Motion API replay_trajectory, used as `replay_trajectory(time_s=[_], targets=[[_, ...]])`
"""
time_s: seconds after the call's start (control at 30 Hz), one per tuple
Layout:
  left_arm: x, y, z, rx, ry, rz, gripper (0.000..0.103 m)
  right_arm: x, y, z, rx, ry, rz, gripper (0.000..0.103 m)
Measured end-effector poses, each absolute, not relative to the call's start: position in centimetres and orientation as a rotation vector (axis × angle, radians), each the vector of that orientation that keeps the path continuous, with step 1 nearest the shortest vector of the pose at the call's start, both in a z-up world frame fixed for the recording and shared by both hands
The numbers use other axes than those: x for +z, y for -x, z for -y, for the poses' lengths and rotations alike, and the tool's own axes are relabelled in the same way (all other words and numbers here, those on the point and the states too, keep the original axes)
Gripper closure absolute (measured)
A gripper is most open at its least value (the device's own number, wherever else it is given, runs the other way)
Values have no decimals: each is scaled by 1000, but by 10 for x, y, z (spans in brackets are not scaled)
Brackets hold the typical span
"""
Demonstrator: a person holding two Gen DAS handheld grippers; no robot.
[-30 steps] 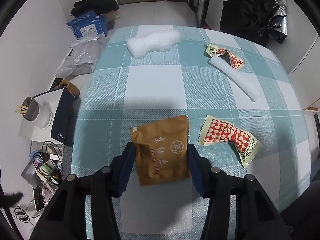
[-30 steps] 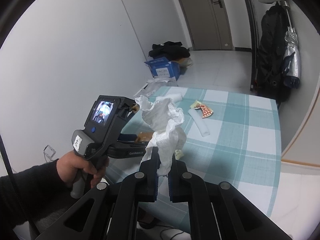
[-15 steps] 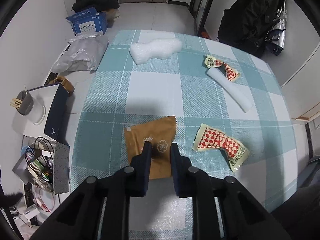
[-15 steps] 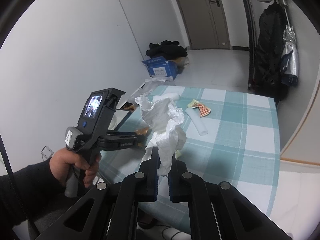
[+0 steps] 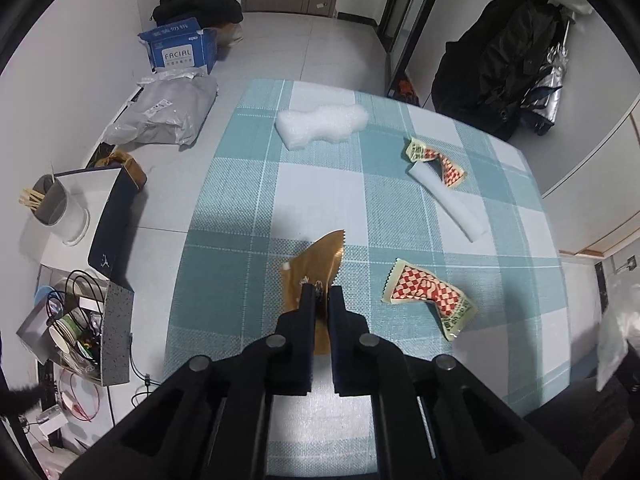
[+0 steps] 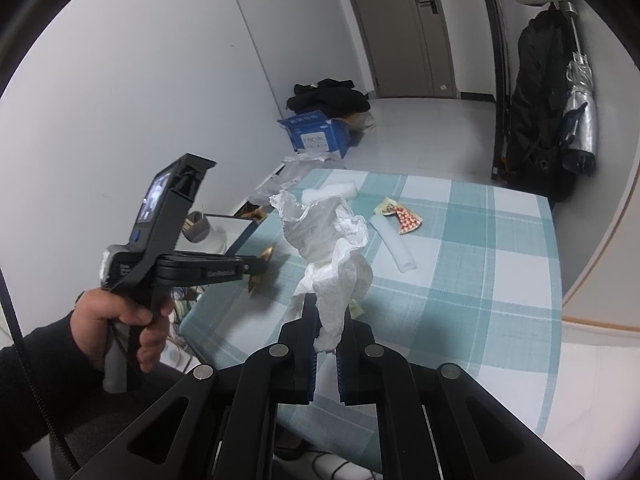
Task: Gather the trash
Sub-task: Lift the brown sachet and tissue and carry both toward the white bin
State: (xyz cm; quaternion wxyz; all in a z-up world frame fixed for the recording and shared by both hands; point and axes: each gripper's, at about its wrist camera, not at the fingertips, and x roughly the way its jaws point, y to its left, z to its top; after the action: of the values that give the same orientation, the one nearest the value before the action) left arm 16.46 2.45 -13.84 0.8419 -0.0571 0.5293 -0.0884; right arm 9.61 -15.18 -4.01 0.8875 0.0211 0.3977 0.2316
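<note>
Lifted since earlier frame: brown packet (image 5: 314,276), now buckled, off checked table (image 5: 320,184), pinched by left gripper (image 5: 319,300). Right gripper (image 6: 325,320) clamps white bag (image 6: 332,248) (mouth crumpled). Risk: thin foil slipping from narrow pinch; red wrapper (image 5: 428,294) remains.

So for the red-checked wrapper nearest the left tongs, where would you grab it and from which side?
Probably at the pale yellow serrated end nearest the left tongs, coming in low from the wrapper's left. The red-checked wrapper lies bent on the checked tablecloth, and that end looks slightly lifted, giving an edge to pinch. The left tongs are shut on the brown packet, so that goes first.
</note>
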Motion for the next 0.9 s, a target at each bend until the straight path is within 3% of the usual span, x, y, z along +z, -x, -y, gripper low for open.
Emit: replay_trajectory(time_s=[0.37,0.9], targets=[[-98,-147,-26,-221,166,-1019,102,-29,-92,152,474,-74,-807,96],[31,-86,41,-422,107,-710,102,100,-43,213,394,-76,-539,96]])
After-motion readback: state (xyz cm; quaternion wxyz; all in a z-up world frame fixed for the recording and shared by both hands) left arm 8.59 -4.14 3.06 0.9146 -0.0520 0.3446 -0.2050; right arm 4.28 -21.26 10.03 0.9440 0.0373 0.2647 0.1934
